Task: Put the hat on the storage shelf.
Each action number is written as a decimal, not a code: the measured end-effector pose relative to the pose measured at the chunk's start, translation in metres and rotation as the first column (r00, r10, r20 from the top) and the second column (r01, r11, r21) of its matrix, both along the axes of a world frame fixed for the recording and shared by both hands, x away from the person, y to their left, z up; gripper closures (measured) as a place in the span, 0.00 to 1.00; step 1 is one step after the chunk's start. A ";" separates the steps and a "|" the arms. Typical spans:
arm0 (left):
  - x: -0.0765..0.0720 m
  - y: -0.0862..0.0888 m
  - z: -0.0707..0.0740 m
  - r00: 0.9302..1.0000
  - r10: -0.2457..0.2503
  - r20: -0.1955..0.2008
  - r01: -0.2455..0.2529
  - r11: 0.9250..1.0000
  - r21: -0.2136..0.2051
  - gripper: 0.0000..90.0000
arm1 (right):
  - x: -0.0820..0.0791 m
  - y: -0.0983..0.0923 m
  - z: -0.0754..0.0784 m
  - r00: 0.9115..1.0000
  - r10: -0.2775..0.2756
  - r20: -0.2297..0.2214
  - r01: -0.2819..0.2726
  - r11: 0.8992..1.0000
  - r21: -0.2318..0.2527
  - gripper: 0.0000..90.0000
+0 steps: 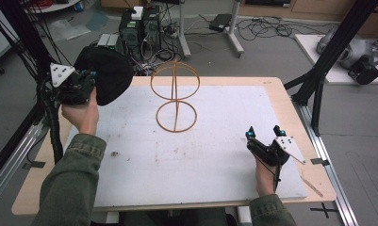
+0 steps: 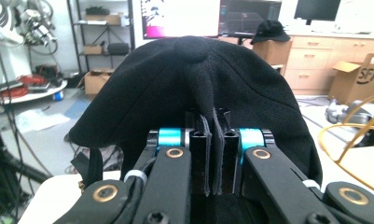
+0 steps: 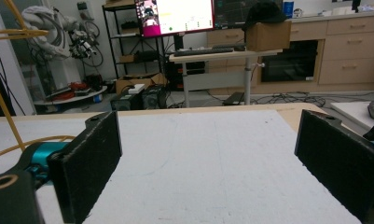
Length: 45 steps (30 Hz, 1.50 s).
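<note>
Black cap held aloft at the table's left edge, wire stand waiting mid-table.

The left claw (image 2: 211, 161) is clamped tight on a thin fold of the cap (image 1: 106, 73), which hangs well apart from the stand (image 1: 176, 96); the right claw (image 1: 264, 135) rests on the table (image 1: 201, 165) with jaws wide and empty. Risks, as judged: the narrow pinch may let the cloth slip, or a swinging cap may topple the light stand. Count: one cap, one stand, two claws.
</note>
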<state>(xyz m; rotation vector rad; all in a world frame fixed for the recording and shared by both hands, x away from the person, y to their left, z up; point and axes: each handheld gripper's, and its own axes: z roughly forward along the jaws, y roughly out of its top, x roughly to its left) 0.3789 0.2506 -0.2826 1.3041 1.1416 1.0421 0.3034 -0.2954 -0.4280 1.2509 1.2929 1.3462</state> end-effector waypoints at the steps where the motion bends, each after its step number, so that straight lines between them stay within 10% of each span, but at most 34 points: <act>1: -0.001 -0.001 0.001 1.000 -0.007 0.008 0.007 1.000 0.000 0.96 | 0.000 0.000 0.000 1.000 0.000 0.000 0.000 1.000 0.000 0.07; 25: -0.004 -0.024 0.034 0.989 -0.102 0.109 0.110 0.992 -0.068 0.96 | 0.000 0.000 0.000 1.000 0.011 0.001 -0.011 1.000 -0.001 0.07; 45: 0.001 -0.056 0.049 0.957 -0.251 0.148 0.263 0.962 -0.068 0.96 | 0.000 0.000 0.000 1.000 0.013 0.004 -0.013 1.000 -0.003 0.07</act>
